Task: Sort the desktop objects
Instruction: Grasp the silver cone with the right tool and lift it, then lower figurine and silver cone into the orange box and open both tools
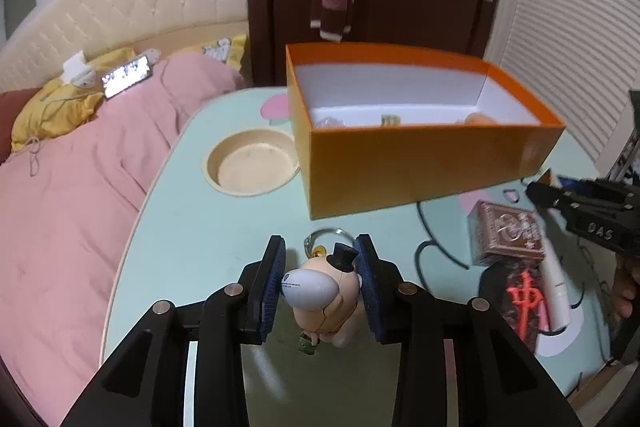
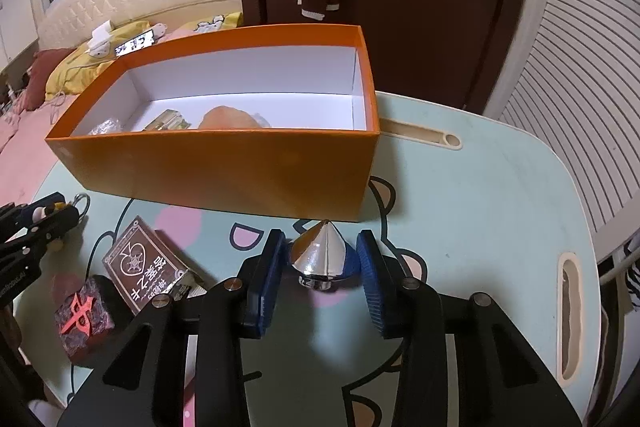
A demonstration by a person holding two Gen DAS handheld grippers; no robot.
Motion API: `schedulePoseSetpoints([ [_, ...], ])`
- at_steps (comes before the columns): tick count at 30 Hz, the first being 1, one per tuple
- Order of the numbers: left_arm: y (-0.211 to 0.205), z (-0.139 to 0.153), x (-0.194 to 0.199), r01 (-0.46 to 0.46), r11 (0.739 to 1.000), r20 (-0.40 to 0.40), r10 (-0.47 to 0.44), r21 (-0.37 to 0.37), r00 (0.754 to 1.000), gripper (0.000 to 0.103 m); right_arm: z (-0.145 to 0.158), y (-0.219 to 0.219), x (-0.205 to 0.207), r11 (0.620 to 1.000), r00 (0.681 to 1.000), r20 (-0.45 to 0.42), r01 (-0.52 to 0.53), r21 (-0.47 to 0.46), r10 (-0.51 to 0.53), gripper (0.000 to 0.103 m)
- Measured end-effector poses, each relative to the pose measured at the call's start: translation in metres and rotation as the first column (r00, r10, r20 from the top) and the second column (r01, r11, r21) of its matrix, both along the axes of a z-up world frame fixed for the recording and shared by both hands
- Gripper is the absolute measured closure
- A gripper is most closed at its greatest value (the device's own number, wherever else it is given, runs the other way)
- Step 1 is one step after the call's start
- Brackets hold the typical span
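Note:
An orange box (image 1: 420, 163) with a white inside stands on the pale green table (image 1: 200, 227); it also shows in the right wrist view (image 2: 224, 167), with a few small items inside. My left gripper (image 1: 320, 259) has its blue pads on both sides of a beige keychain figure (image 1: 324, 295) with a black top hat and a white egg-shaped face. My right gripper (image 2: 322, 255) is around a silver cone-shaped top (image 2: 320, 255); the left pad touches it, the right pad stands slightly off.
A brown card box (image 2: 148, 267), a dark red block with a red character (image 2: 82, 315) and a white tube (image 1: 556, 287) lie on the table. A round cup recess (image 1: 252, 163) lies left of the box. A pink bed (image 1: 80, 187) adjoins the table's left edge.

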State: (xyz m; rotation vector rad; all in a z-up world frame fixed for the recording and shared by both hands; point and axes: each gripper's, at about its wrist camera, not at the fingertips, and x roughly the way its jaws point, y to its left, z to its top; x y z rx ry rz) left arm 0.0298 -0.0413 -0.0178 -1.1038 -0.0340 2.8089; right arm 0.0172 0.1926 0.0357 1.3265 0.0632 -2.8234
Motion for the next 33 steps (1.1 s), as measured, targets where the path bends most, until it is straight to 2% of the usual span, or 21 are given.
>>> schedulePoseSetpoints([
  [6, -0.004, 0.021, 0.004, 0.011, 0.999, -0.051, -0.009, 0.045, 0.999, 0.069, 0.007, 0.002, 0.007, 1.0, 1.0, -0.029, -0.002, -0.018, 0.001, 0.065],
  [18, 0.009, 0.057, -0.017, 0.071, 0.993, -0.081, -0.063, 0.092, 0.995, 0.069, 0.055, -0.013, 0.009, 0.996, 0.989, -0.13, -0.074, -0.05, 0.067, 0.065],
  [22, 0.013, 0.069, -0.036, 0.087, 0.987, -0.088, -0.075, 0.133, 0.993, 0.069, 0.066, -0.021, -0.003, 0.993, 0.985, -0.147, -0.103, -0.057, 0.093, 0.065],
  [27, 0.022, 0.076, -0.06, 0.096, 0.987, -0.087, -0.085, 0.128, 0.993, 0.069, 0.067, -0.03, -0.025, 0.99, 0.984, -0.138, -0.121, -0.068, 0.111, 0.065],
  [33, 0.032, 0.07, -0.087, 0.103, 0.987, -0.054, -0.097, 0.124, 0.994, 0.069, 0.057, -0.038, -0.056, 0.989, 0.988, -0.099, -0.129, -0.07, 0.122, 0.065],
])
